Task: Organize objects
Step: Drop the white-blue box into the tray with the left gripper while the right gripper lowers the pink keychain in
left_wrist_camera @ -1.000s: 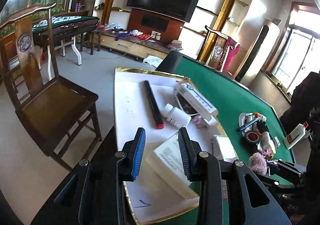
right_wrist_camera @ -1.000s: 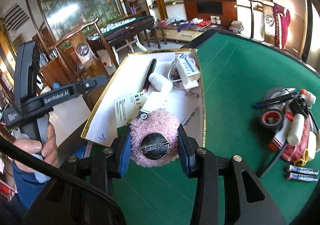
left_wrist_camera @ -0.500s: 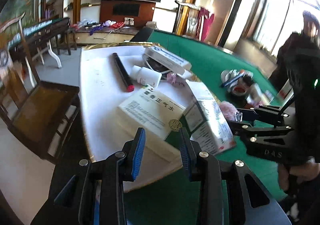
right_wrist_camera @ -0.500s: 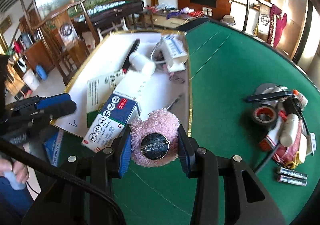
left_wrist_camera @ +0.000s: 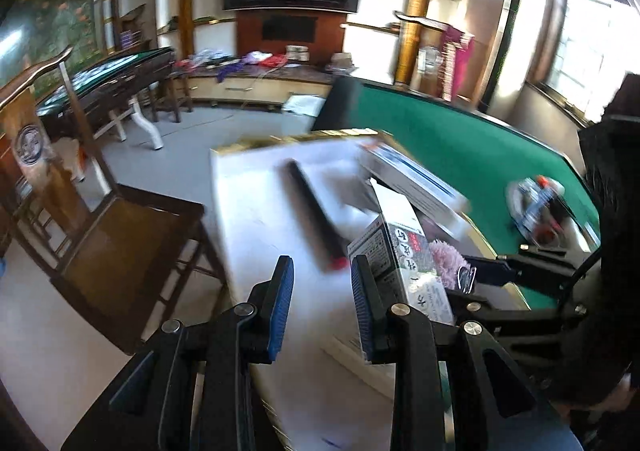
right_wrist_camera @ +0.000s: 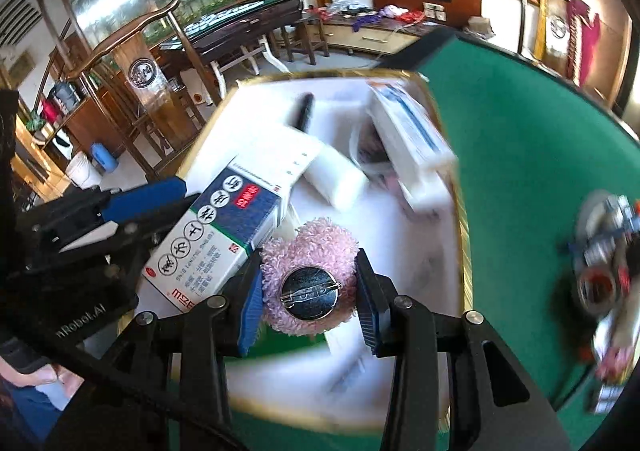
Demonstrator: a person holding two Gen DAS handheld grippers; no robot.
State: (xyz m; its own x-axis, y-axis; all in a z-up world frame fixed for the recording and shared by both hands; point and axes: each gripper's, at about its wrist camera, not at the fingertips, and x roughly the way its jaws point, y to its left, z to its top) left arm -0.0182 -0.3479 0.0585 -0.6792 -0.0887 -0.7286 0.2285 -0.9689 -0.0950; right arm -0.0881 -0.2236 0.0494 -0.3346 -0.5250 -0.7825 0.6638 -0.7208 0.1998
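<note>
Green felt table (right_wrist_camera: 520,139) carries a gold-edged white tray (right_wrist_camera: 416,251). Over it, a pink fuzzy brooch (right_wrist_camera: 310,251) is gripped by the right hand-held gripper (right_wrist_camera: 310,291); the left hand-held gripper (left_wrist_camera: 322,295), empty and closing, is beside the medicine box (left_wrist_camera: 394,247), lying to its right.

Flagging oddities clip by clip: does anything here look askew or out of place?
Yes. A blue-and-white medicine box stands propped up at a tilt over the white tray, leaning by the left gripper, whose jaws are closing with nothing between them. The right gripper holds a pink fluffy brooch. Both views are motion-blurred.
</note>
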